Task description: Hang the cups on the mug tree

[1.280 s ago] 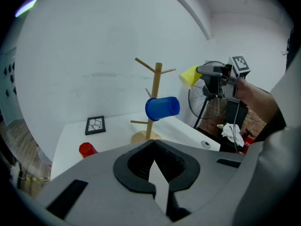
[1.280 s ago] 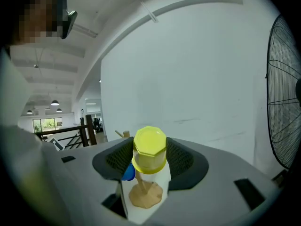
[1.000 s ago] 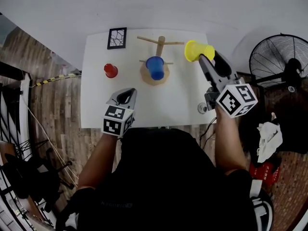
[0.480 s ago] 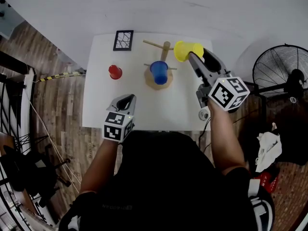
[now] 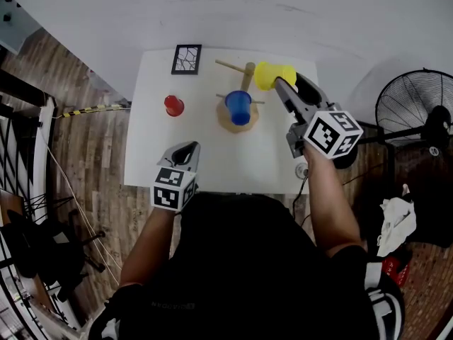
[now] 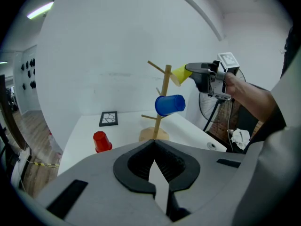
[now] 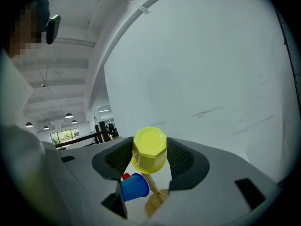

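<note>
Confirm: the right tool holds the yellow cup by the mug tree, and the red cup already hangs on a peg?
No. The blue cup hangs on the mug tree; the red cup stands on the table, as the left gripper view shows. The right tool does hold the yellow cup by the tree.

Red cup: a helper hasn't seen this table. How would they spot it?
On the white table, look left of the wooden mug tree. The red cup stands alone on the tabletop; the blue cup hangs on the tree, the yellow cup sits in the right tool.
</note>
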{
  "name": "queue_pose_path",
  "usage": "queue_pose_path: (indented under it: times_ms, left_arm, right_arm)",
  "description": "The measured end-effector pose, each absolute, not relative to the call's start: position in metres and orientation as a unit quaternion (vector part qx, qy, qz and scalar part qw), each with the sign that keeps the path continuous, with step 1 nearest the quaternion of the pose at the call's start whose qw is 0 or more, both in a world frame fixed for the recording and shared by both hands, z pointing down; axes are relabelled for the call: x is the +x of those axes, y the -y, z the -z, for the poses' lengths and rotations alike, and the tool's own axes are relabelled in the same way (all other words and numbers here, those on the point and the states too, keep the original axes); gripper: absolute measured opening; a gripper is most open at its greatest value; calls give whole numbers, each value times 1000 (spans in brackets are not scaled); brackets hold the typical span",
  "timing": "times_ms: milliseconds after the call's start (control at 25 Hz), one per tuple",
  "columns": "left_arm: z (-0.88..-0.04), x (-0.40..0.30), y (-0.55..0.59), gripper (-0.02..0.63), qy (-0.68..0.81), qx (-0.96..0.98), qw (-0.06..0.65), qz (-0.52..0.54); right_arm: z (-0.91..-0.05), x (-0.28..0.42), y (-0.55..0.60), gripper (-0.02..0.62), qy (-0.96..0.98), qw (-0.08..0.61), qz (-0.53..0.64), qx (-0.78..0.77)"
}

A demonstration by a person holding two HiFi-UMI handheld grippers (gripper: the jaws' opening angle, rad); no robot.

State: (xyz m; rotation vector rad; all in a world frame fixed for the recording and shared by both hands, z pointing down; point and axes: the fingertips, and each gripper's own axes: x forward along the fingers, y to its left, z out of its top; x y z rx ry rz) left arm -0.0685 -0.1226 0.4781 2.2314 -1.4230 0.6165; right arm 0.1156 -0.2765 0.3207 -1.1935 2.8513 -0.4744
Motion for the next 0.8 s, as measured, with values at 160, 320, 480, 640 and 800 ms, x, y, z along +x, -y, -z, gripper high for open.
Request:
queue_pose_path:
  times_ms: [160,320,480,640,800]
  left_arm:
    - [-476,-68,126,14,509,805,208,-224]
    - [-476,-66,130,15,503,809,206,-225]
    - [-475,-62,132,15,495,814,203,-228]
    - [-475,-58,134,15,485,819,199,-231]
    - [-474,-54,137,15,478,824,195,-233]
  right_arm:
    - [-326,116,277,226,-910,-1,151,-386]
    - [-328,120,275,232,-908,-8,146,-393]
    - [-326,127,270,232,-906,-10,137,-399]
    - [-325,135,263,230,-905,-12,128,-407]
    - [-328,142,254,230,-903,-19,119,-412]
